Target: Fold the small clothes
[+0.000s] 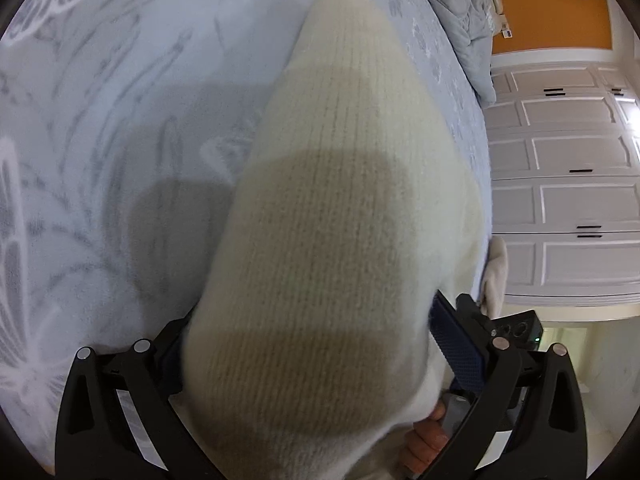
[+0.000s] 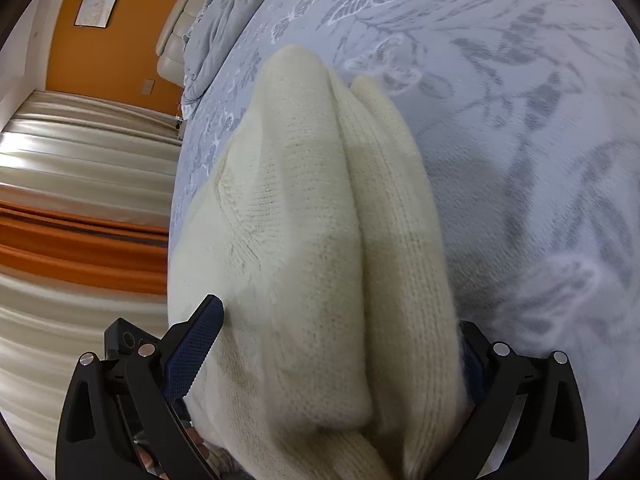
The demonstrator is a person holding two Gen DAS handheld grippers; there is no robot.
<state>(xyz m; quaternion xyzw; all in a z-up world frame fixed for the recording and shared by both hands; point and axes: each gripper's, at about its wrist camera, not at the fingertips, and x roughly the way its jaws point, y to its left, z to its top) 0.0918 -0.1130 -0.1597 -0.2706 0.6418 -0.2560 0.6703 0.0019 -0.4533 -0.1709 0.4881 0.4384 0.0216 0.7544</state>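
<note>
- Between our two sets of jaws hangs the cream knit garment, and both grippers have it at their near end, so neither arm is nearer than the other.
- Closest to the left gripper, we see the knit filling the gap between the blue pads; the jaws stand fairly wide with cloth bunched between them, and we cannot tell whether they truly pinch it or only carry it.
- Closest to the right gripper, the same holds: the jaws are wide, one blue pad lies against the garment's side, the other is hidden behind the cloth.
- Running away from us, the garment's long axis points straight forward along the fingers, tapering to a rounded end.
- From the right wrist view we see two layers lying side by side, so we judge one fold is already in.
- Beyond and beneath lies the bed with its blue butterfly-print cover; the garment's far end looks close to it, though contact is unclear.
- Our next move would turn on lowering that far end first onto the bed.
</note>
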